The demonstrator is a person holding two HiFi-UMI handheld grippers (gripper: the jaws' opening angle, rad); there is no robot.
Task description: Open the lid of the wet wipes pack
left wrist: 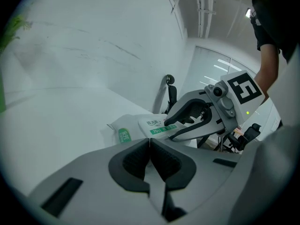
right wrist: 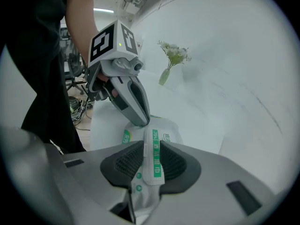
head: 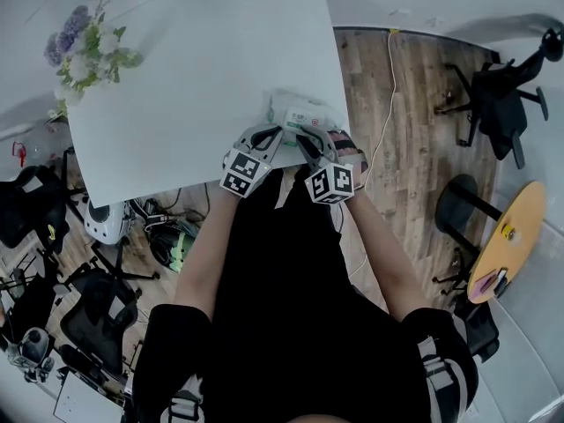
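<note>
The wet wipes pack (head: 304, 113) is white with green print and lies near the front right corner of the white table (head: 203, 77). My left gripper (head: 271, 135) is shut with nothing between its pads, as the left gripper view (left wrist: 150, 142) shows. Its tip (right wrist: 141, 118) rests on the pack's (right wrist: 166, 128) near end. My right gripper (head: 310, 141) reaches the pack (left wrist: 129, 130) from the right. The pack's lifted flap (right wrist: 155, 165), white with a green stripe, lies in the narrow gap of my right gripper (right wrist: 151, 161), which is open. The flap's loose end hangs down towards the camera.
A vase of flowers (head: 88, 47) stands at the table's far left corner. The pack sits close to the table's front edge. Beyond the right edge is wooden floor with a black office chair (head: 498, 104) and a round wooden table (head: 515, 236).
</note>
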